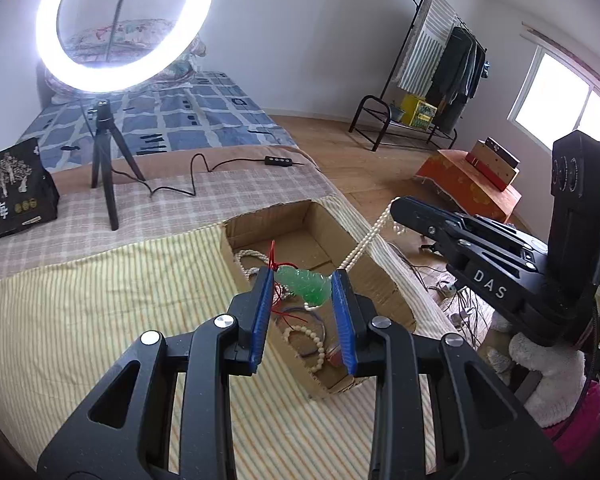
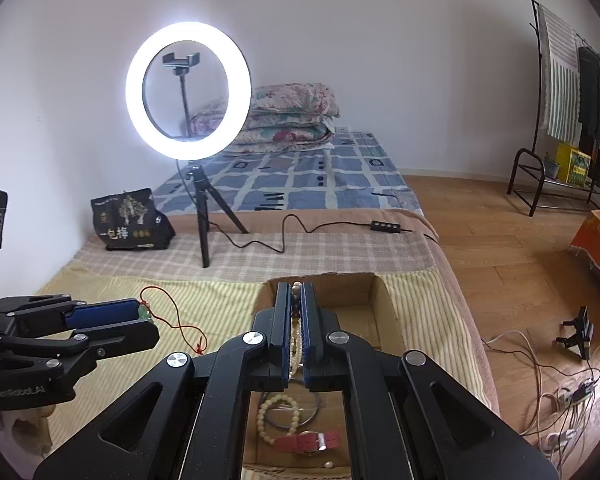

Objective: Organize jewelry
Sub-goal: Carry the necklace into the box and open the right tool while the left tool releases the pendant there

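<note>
My left gripper (image 1: 302, 280) is shut on a green jade pendant (image 1: 305, 286) with a red cord (image 1: 274, 258), held above the open cardboard box (image 1: 384, 280). In the right wrist view the left gripper (image 2: 142, 314) is at the left, the red cord (image 2: 176, 312) trailing onto the bed. My right gripper (image 2: 297, 292) is shut on a white pearl necklace (image 2: 296, 344) over the box (image 2: 384, 308); the strand (image 1: 370, 240) hangs taut into the box. A cream bead bracelet (image 2: 272, 412), a metal ring and a red strap (image 2: 310, 442) lie inside.
The box sits on a striped yellow cloth (image 1: 100, 320) on the bed. A ring light on a tripod (image 2: 200, 216), its cable and a black bag (image 2: 130, 220) stand behind. Cables lie on the wooden floor (image 2: 540, 380) at the right.
</note>
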`<state>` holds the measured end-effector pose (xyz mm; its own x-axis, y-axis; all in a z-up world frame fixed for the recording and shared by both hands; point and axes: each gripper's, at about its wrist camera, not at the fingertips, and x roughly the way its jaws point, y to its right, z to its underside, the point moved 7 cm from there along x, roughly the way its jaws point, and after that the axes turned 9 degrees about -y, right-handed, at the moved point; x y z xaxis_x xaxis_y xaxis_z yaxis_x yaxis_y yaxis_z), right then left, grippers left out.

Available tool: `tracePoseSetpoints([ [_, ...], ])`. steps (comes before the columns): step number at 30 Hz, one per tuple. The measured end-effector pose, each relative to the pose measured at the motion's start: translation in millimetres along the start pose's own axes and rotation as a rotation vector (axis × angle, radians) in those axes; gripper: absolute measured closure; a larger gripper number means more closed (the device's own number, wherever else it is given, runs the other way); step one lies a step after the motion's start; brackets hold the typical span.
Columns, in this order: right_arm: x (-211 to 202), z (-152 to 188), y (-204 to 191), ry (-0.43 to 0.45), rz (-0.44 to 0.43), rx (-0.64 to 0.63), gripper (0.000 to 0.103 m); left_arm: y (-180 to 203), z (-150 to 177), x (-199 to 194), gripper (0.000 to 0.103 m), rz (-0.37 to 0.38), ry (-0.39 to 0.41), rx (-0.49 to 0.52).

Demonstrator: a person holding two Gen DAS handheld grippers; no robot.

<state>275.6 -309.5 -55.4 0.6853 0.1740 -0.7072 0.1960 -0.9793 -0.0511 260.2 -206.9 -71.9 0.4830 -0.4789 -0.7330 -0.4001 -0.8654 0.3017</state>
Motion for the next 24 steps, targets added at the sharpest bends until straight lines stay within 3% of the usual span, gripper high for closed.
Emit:
tracePoseSetpoints([
  [15, 46.5, -10.7, 42.7, -0.032, -0.009, 0.045, 0.1, 27.0, -14.1, 56.6, 0.074, 0.011, -0.032, 0.018],
  [24, 80.3, -4.4, 63.1, -0.1, -0.022, 0.075, 0.1, 38.2, -6.8, 83.7, 0.074, -0.019, -0.065, 0.055],
])
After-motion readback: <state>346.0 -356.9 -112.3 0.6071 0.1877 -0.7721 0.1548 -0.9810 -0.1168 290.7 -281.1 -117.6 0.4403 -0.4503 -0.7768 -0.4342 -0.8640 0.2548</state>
